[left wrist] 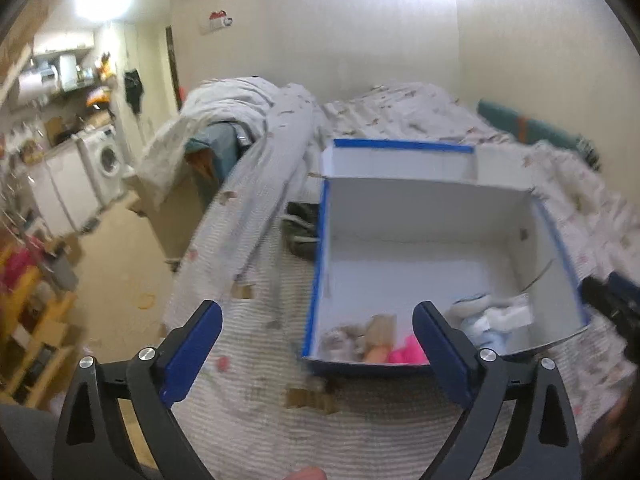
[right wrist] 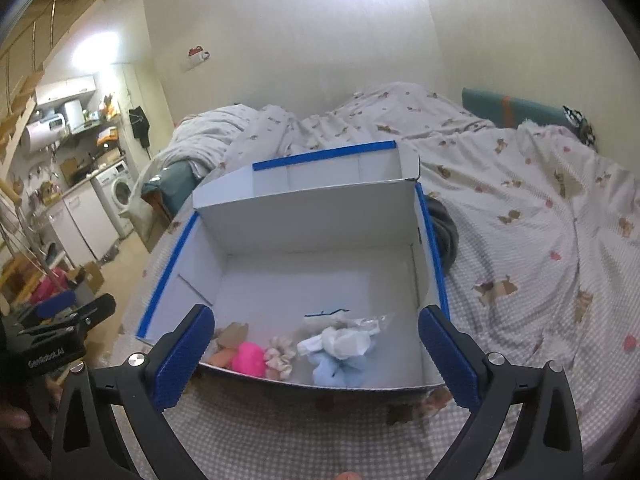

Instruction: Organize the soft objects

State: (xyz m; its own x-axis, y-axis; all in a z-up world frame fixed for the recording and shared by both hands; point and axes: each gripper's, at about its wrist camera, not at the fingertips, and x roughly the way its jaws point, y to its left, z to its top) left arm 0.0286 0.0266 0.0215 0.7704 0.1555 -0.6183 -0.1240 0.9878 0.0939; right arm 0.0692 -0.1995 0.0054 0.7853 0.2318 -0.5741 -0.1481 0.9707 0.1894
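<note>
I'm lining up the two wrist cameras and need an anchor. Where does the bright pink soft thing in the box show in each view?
Left wrist: the pink soft thing lies at the box's near edge, low and right of centre, partly behind the left gripper's right finger.
Right wrist: it lies near the box's near left corner, low and left of centre.
Shared landmark: the blue-edged white box on the bed.

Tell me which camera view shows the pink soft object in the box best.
The right wrist view: the pink soft object lies unobstructed by the box's near wall. In the left wrist view it is blurred and partly hidden behind a finger of the left tool.
</note>
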